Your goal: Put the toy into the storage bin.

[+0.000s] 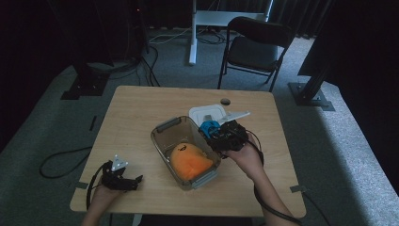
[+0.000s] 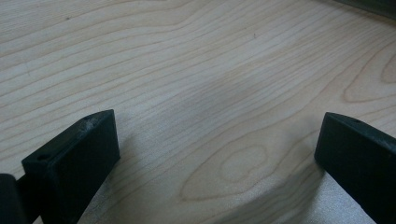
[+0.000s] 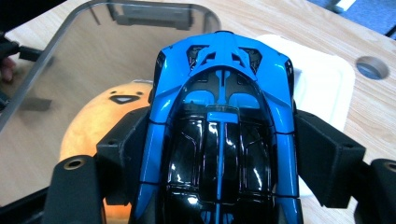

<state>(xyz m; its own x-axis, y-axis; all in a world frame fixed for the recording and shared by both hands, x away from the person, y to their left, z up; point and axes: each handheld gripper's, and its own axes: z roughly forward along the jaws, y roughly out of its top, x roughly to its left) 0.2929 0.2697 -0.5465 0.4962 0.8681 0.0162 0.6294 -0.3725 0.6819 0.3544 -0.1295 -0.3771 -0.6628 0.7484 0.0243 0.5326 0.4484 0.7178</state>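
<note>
Car point(image 3: 222, 135) — blue and black toy, clamped between the right gripper point(image 3: 219, 154) fingers point(image 3: 128, 144), one pad on each flank, nose pointing away beyond the fingertips. Seen in the high view as a blue patch point(image 1: 208, 128) at the front of the right gripper point(image 1: 221, 134), over the near-right edge of the box point(image 1: 162, 129).

Beyond and below the fingers: clear box with grey clips, wall point(image 3: 42, 70) curving off to the left of the left finger. Inside, an orange plush point(image 3: 93, 116) with a small face, lying just past and under the left finger; in the high view, plush point(image 1: 188, 162) at the box end nearer the person. To the right of the right finger, and partly hidden behind the car, a white lid point(image 3: 322, 79) flat on the table point(image 3: 369, 116), with a round hole point(image 3: 372, 67) in the tabletop farther right.

Left gripper point(image 2: 217, 154) — fingers point(image 2: 79, 158) spread wide, nothing between them, bare wood grain of the table point(image 2: 196, 70) under and ahead. In the high view, resting low near the table's front-left corner point(image 1: 131, 181), well apart from the box, held by a hand point(image 1: 101, 195).
</note>
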